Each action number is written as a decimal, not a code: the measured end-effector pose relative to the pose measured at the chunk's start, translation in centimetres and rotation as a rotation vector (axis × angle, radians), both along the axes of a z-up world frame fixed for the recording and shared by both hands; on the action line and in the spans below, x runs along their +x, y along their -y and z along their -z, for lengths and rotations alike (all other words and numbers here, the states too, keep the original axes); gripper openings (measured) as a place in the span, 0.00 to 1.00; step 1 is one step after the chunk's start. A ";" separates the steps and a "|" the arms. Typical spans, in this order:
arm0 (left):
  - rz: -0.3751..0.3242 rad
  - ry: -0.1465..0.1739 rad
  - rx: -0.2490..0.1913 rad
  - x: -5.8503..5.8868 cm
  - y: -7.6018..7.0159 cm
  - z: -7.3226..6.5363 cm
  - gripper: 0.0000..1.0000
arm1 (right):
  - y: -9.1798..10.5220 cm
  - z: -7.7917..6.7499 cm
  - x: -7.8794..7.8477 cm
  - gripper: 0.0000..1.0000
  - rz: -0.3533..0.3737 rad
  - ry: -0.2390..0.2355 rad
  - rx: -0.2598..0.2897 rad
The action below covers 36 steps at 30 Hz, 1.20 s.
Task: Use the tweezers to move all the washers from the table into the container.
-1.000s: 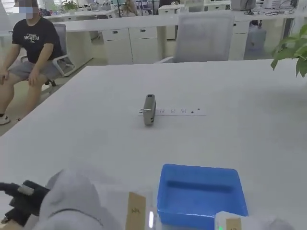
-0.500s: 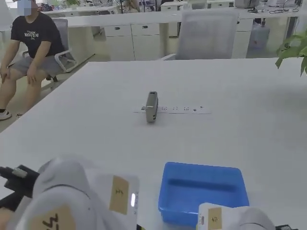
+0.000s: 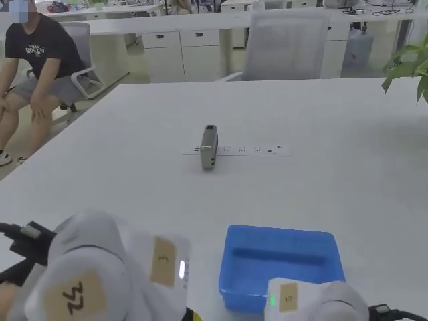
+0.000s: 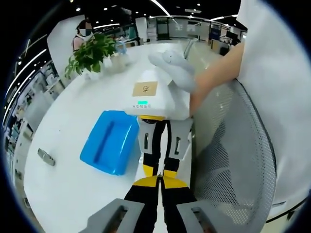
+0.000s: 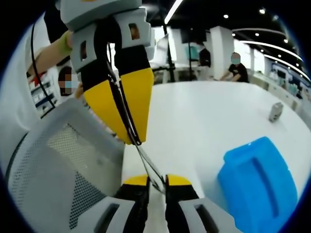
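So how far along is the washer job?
Barely begun. The blue container looks empty. The tweezers are pinched between the left tool and the right tool. Small specks far across the table, possibly washers, lie untouched.

Pale grey left gripper (image 5: 132, 140) and right gripper (image 4: 157, 173), tan labels (image 3: 162, 261), yellow-and-black jaws, white shirt (image 4: 277, 97).

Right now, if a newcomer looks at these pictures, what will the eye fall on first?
First the bright blue container, on the near side of the white table in the head view. Next, in the right gripper view, the two grippers meet tip to tip: thin tweezers run from the left gripper's yellow fingers down between those of the right gripper. A small grey device lies mid-table.
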<state>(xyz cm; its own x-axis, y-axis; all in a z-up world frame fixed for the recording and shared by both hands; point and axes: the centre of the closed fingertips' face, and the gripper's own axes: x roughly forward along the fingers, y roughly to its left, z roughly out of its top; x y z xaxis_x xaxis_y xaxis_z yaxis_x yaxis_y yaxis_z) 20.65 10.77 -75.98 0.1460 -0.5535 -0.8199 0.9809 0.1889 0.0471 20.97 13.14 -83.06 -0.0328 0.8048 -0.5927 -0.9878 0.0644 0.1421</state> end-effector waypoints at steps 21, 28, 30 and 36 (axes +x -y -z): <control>-0.210 -0.166 -0.148 0.9 -0.1 2.1 0.02 | -0.4 -1.2 0.2 0.05 -0.039 -0.010 0.017; -0.470 -0.072 -0.390 0.9 -1.2 0.1 0.27 | 0.1 -1.1 1.4 0.03 0.066 -0.070 0.041; -0.567 0.006 -0.450 1.1 -1.9 -0.6 0.37 | 0.2 -1.1 1.7 0.03 0.098 -0.103 0.065; -0.755 0.149 -0.579 1.3 -3.2 -2.0 0.56 | 1.2 -1.1 1.9 0.03 0.180 -0.198 0.098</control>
